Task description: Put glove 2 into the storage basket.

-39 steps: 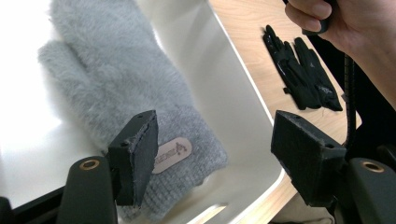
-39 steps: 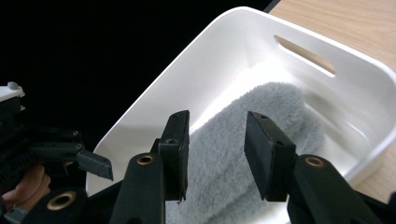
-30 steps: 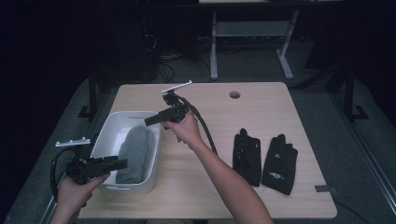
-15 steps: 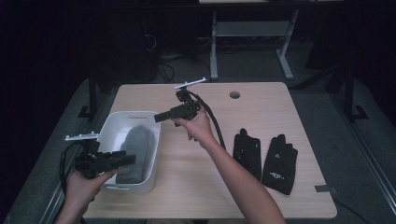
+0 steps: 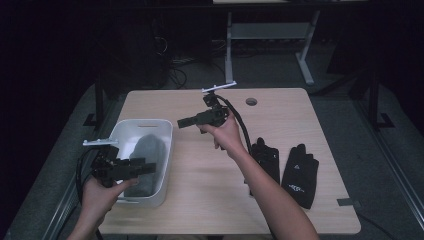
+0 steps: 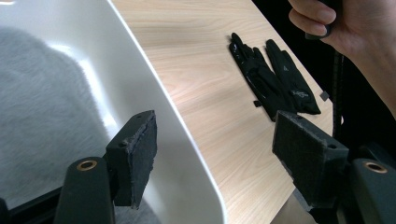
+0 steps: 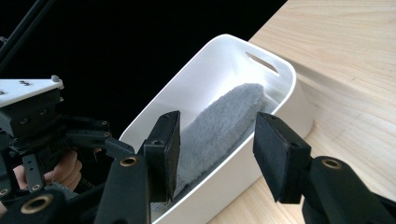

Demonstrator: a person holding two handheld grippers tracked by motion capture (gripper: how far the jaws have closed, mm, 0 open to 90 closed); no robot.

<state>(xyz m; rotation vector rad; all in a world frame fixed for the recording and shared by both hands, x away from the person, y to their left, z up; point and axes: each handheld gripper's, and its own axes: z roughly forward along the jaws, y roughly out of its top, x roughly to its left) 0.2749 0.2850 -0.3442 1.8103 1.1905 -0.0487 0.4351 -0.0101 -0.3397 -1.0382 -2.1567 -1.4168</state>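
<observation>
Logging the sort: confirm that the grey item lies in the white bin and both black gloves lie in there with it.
Not quite: the grey item lies in the white bin, but the black gloves lie on the table, right of the bin, as the high view shows.

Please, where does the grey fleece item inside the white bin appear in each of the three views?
High view: the grey fleece item lies in the white bin, left of centre.
Left gripper view: it covers the left side, inside the bin wall.
Right gripper view: it lies at centre, between the jaws, in the bin.
Shared landmark: the white bin.
</observation>
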